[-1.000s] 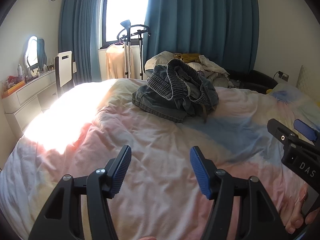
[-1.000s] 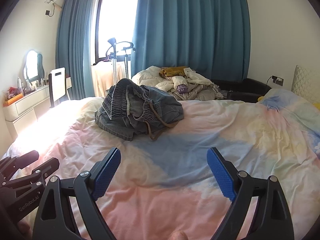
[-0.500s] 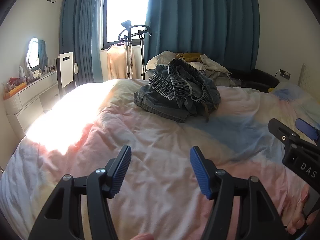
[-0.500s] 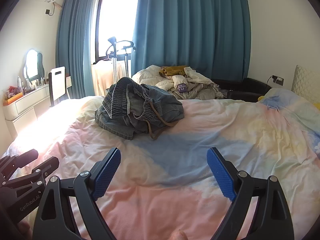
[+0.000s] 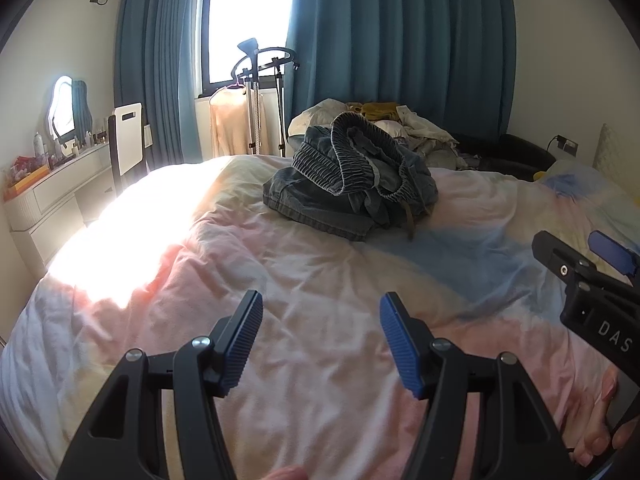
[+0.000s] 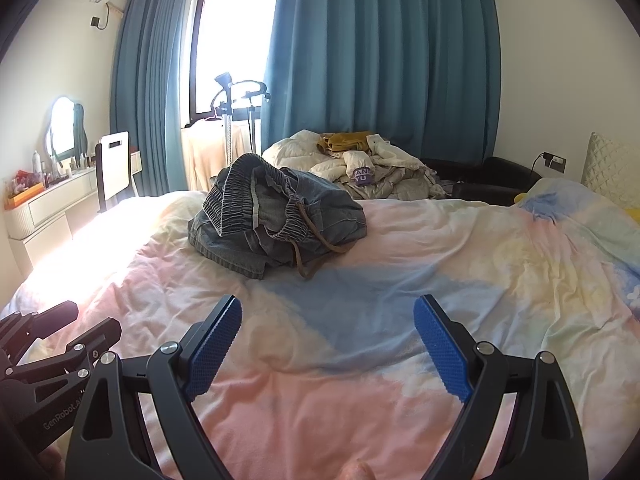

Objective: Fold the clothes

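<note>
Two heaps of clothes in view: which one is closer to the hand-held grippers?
The crumpled denim garment with the elastic waistband, lying alone on the pastel duvet. The pale heap topped by a mustard piece sits farther back, by the curtains.

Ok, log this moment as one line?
stage: pre-grasp | left tool: open, empty | right tool: open, empty | denim garment: crumpled on bed, untouched

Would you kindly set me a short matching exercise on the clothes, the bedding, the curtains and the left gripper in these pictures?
Things:
1. denim garment
2. duvet
3. curtains
4. left gripper

Descriptions:
A. hanging, teal blue
B. open, nothing between its jaws
C. crumpled in a heap on the bed
D. pastel pink, blue and yellow, spread flat

Pairs: 1-C, 2-D, 3-A, 4-B
</note>
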`<action>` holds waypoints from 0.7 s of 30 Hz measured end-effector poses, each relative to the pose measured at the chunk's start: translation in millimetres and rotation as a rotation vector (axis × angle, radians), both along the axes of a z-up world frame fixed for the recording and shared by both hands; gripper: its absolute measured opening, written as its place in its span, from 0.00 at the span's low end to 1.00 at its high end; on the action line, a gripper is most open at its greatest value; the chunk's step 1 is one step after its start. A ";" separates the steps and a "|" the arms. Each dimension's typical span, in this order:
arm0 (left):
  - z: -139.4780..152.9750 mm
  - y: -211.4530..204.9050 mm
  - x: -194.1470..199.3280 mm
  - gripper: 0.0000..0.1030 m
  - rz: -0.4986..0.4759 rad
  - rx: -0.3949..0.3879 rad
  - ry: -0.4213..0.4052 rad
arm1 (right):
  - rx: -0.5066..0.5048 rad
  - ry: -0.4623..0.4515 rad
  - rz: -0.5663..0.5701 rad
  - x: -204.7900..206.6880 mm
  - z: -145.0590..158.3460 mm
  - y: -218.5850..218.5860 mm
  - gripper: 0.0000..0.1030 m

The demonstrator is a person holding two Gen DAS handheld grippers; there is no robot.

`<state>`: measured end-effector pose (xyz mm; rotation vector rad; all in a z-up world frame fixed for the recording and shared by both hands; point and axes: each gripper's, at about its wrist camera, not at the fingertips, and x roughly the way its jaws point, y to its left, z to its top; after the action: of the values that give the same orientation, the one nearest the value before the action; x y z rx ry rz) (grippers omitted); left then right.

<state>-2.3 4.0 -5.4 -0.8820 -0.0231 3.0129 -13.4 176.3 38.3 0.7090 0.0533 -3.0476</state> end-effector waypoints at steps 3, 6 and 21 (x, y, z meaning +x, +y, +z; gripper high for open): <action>-0.6 -0.2 -0.5 0.61 -0.001 0.001 -0.002 | 0.002 0.002 0.000 0.5 -0.1 -0.6 0.87; -1.4 -0.2 -0.6 0.61 -0.002 0.002 -0.003 | 0.002 0.001 0.001 0.6 -0.7 -0.7 0.87; -1.1 0.1 0.7 0.61 -0.004 0.001 -0.001 | -0.001 0.006 -0.002 2.1 0.4 -1.0 0.87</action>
<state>-1.6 4.0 -6.5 -0.8830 -0.0229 3.0086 -11.2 175.3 38.7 0.7008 0.0511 -3.0517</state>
